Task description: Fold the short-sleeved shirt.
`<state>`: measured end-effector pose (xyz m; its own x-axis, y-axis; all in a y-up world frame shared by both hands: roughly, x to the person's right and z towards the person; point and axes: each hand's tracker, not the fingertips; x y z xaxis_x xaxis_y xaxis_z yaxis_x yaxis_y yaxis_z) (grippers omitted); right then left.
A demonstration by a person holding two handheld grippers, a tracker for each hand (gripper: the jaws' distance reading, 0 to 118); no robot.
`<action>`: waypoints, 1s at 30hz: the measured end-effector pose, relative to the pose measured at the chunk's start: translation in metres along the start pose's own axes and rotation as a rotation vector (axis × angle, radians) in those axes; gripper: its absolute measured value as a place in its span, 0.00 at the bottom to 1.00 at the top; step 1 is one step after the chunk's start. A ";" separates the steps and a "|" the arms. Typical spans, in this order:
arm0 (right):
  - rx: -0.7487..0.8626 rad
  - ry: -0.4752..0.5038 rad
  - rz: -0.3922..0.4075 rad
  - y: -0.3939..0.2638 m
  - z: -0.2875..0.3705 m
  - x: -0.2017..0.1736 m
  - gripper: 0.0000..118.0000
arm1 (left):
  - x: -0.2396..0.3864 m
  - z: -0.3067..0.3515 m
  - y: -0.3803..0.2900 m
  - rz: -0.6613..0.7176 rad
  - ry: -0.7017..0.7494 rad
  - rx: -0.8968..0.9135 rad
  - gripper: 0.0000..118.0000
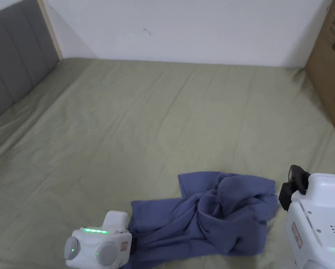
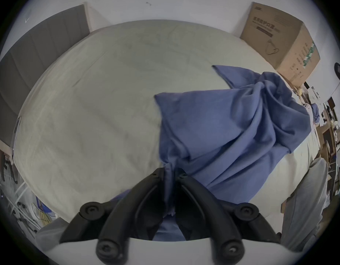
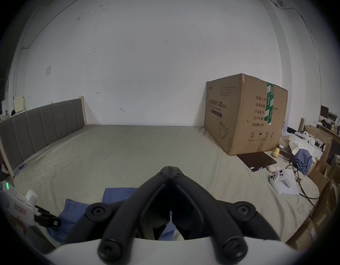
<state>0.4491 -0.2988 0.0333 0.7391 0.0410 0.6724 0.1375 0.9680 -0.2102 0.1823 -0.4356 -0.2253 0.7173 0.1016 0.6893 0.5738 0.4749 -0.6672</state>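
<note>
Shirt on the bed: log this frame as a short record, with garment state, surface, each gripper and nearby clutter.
garment: blue short-sleeved shirt, crumpled, not folded
surface: olive-green bed sheet
left gripper: jaws closed on a bunch of shirt fabric
right gripper: jaws together, nothing between the tips, raised beside the shirt
nearby: cardboard box at the bed's far right; grey headboard on the left
</note>
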 end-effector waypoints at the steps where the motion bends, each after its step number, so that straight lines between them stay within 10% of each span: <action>1: -0.008 -0.003 0.001 -0.001 -0.002 0.001 0.00 | 0.003 -0.001 0.002 -0.007 0.007 -0.009 0.07; 8: -0.190 -0.008 -0.030 -0.011 -0.046 0.021 0.08 | 0.003 0.047 0.032 -0.007 -0.057 0.161 0.07; 13: -0.396 0.011 -0.006 -0.023 -0.110 0.036 0.99 | -0.001 0.062 0.054 -0.001 -0.080 0.208 0.07; 23: -0.673 0.034 -0.055 -0.076 -0.228 0.052 0.93 | -0.001 0.043 0.064 0.013 -0.099 0.199 0.07; 30: -0.797 0.109 -0.054 -0.103 -0.239 0.042 0.23 | -0.007 0.033 0.062 0.040 -0.101 0.174 0.07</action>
<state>0.6236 -0.4559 -0.0862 0.7723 -0.0647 0.6319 0.5736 0.4983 -0.6501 0.1993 -0.3780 -0.2621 0.6899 0.2063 0.6939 0.4625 0.6118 -0.6417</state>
